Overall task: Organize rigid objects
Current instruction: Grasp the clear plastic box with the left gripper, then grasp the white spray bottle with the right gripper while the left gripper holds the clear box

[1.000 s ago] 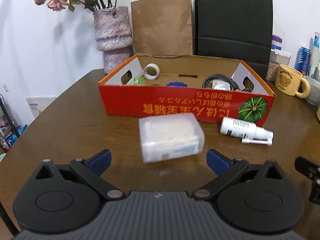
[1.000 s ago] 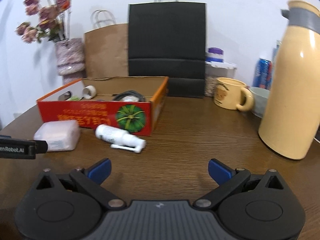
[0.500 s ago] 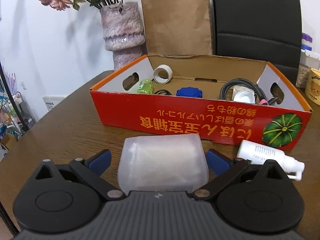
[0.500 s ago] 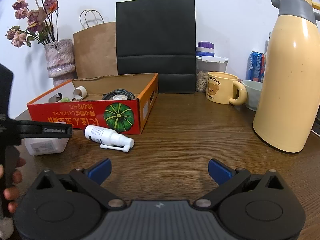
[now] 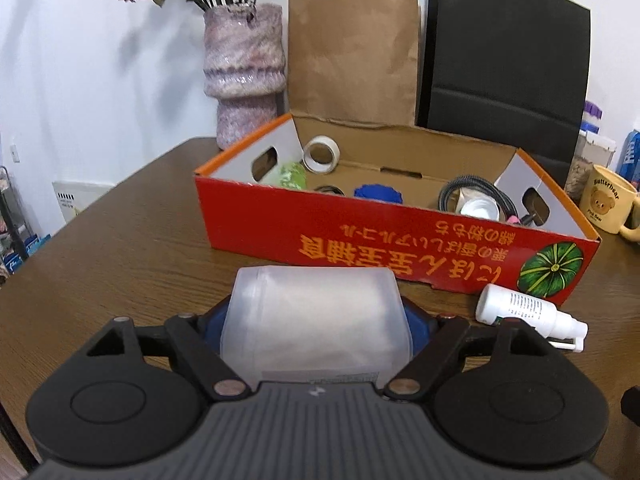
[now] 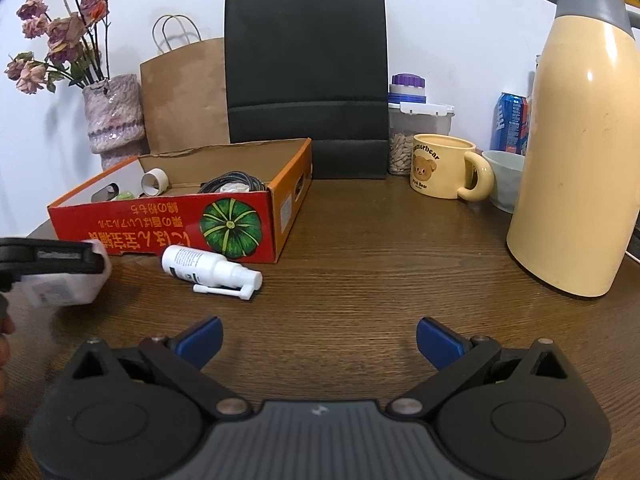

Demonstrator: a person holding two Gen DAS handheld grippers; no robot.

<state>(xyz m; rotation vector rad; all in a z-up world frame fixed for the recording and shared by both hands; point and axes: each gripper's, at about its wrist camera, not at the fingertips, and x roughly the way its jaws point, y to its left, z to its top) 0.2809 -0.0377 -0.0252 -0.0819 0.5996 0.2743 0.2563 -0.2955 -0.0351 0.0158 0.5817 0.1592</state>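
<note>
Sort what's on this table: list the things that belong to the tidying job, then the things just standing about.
Job:
- translucent plastic box, gripped in the left tongs
- white spray bottle, lying in front of the box
- red cardboard box, already holding tape and a cable
- right tongs, open

Standing about:
- bear mug
- yellow thermos
- paper bags
- flower vase

spray bottle (image 6: 208, 266) beside red box (image 6: 176, 220)

Dark wooden table (image 6: 360, 248) with a rounded edge, grain running crosswise, soft glare on it. Plain white wall (image 5: 100, 80) behind, faint shadows across it. Low on that wall, left of the table, a white panel (image 5: 76, 200). Even indoor light, nothing harsh.
</note>
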